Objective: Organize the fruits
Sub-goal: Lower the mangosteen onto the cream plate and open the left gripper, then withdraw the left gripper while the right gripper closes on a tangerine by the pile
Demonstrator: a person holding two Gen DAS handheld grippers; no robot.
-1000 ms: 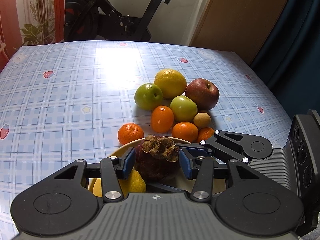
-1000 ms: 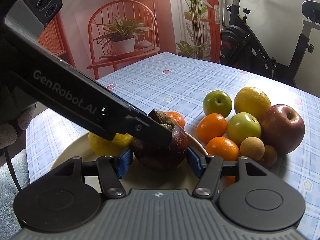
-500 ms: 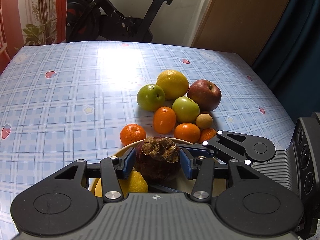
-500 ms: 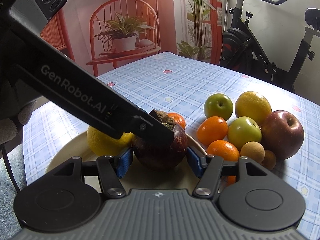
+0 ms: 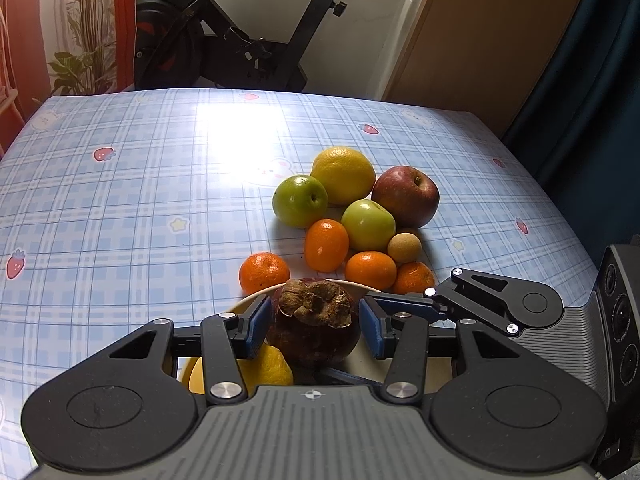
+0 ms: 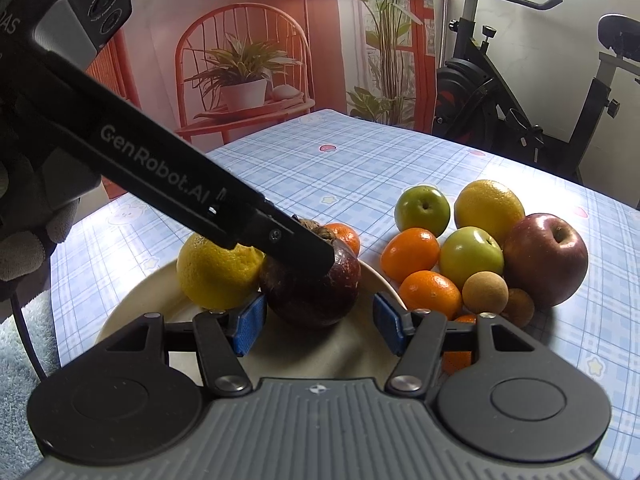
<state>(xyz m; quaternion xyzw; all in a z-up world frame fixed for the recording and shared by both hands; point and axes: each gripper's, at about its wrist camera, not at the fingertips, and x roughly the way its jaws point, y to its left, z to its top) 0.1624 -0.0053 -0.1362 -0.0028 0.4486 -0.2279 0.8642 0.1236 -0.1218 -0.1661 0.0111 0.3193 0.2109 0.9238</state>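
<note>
Now both grippers flank the mangosteen (image 5: 314, 330) on the plate (image 6: 168, 308), bottom centre. Left gripper (image 5: 312, 328) spread, pads barely off it; right gripper (image 6: 316, 324) wide, holding nothing. I'd back out straight, no nudging.

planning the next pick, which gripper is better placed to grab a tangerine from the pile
Right, probably: right gripper is open, a tangerine just beside it; left gripper closely brackets the mangosteen.
</note>
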